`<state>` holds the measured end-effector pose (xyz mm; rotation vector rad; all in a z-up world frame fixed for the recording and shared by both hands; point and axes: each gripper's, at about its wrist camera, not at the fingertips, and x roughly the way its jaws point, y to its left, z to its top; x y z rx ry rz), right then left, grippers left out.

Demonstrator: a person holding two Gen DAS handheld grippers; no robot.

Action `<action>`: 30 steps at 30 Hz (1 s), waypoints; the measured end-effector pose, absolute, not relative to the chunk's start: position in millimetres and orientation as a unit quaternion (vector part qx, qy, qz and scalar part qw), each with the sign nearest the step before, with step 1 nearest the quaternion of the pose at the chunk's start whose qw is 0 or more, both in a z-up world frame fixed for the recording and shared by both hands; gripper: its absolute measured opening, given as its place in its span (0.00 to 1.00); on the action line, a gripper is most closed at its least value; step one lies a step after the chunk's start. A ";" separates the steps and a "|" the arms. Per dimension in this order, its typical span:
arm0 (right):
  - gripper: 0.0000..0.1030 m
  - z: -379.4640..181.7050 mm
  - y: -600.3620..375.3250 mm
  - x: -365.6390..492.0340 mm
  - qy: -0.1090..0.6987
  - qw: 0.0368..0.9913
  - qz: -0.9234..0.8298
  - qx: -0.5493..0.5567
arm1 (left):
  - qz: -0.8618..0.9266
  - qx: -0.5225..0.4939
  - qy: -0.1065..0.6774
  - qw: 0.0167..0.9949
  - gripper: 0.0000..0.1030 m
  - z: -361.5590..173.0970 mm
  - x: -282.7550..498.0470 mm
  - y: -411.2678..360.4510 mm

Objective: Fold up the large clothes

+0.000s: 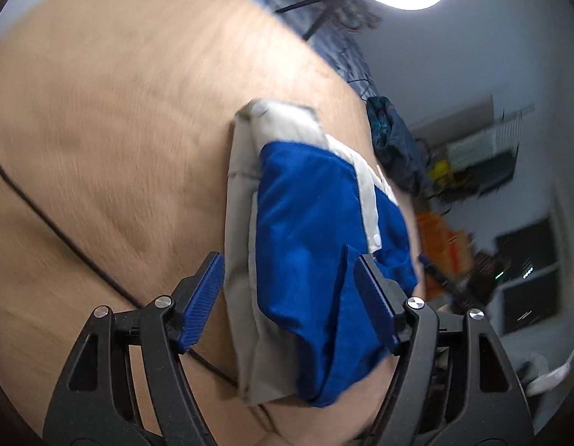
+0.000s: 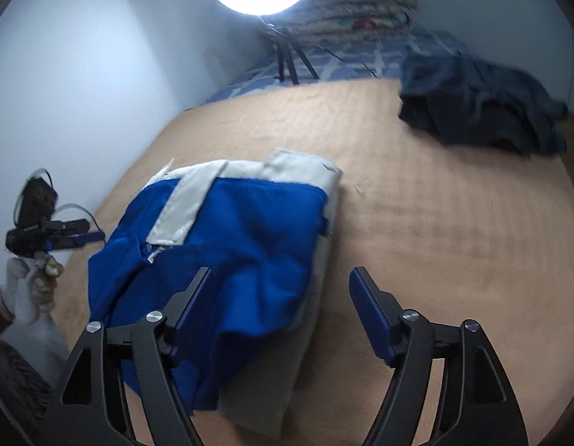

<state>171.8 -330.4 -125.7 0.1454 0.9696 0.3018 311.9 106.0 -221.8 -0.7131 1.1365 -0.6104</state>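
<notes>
Left gripper (image 1: 289, 278) and right gripper (image 2: 277, 293): jaws spread wide, ribbed blue pads on black arms, nothing clamped, no legible markings. Folded garment (image 2: 227, 245), blue ribbed fabric w/ smooth grey panels and snap studs, lies flat near the tan bed cover's (image 2: 435, 223) left edge. Crumpled dark garment (image 2: 480, 104) at far right corner.

Bare tan bedcover (image 2: 454, 223) between folded garment (image 2: 231, 241) and dark clothes heap (image 2: 480, 107)
</notes>
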 end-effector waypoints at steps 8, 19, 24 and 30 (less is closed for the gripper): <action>0.73 -162.5 -351.0 188.3 0.496 0.832 0.173 0.177 | -0.288 -0.369 0.542 0.698 0.72 -249.3 319.9 98.5; 0.75 -200.9 -354.7 206.8 0.501 0.800 0.207 0.256 | -0.295 -0.322 0.551 0.711 0.68 -256.6 329.4 74.0; 0.54 -203.2 -331.7 212.6 0.523 0.794 0.213 0.224 | -0.281 -0.285 0.550 0.733 0.48 -249.7 331.6 58.8; 0.34 -192.6 -317.6 208.3 0.528 0.805 0.193 0.189 | -0.275 -0.204 0.530 0.776 0.31 -227.7 323.0 40.5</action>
